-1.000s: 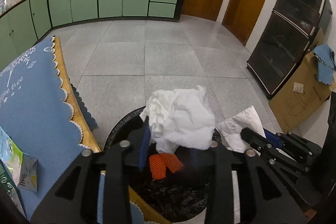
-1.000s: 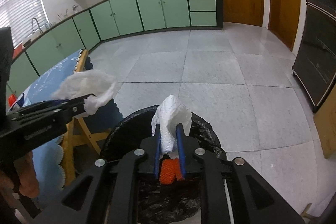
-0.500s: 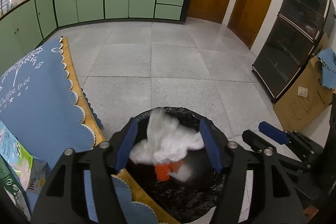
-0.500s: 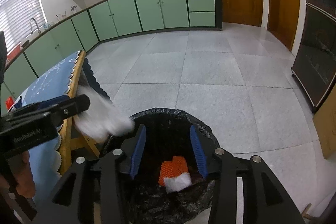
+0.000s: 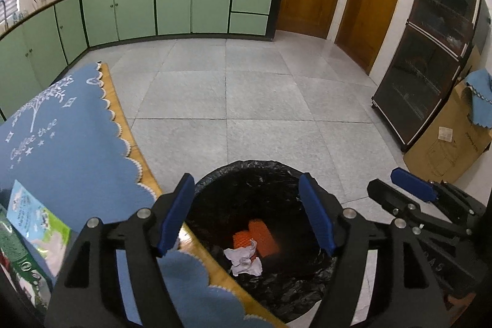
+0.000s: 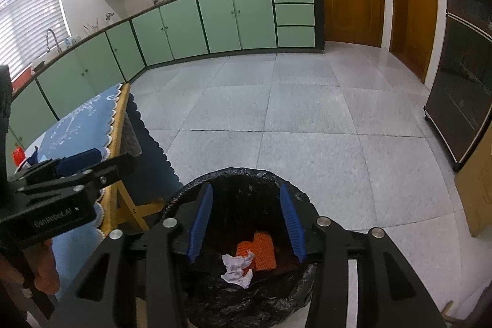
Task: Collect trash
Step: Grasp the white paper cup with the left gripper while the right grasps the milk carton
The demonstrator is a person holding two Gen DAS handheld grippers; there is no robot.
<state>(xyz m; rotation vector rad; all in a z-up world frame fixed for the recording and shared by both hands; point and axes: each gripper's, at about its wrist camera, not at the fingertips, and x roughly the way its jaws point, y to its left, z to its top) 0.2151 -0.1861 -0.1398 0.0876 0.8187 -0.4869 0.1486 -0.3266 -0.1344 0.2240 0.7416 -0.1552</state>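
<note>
A bin lined with a black bag stands on the floor beside the table. Inside it lie crumpled white tissue and an orange foam net. My left gripper hangs over the bin's mouth, its jaws opening with nothing between them. My right gripper is also above the bin, open and empty. Each gripper shows from the side in the other's view: the right gripper at the right edge, the left gripper at the left.
A table under a blue scalloped cloth stands to the left of the bin, with a printed carton on it. A cardboard box and a dark glass cabinet line the right wall. A hand holds the left gripper.
Both grippers opened and let go of their white tissue wads, which dropped into the bin. Only part of the tissue shows now, on the orange net.
</note>
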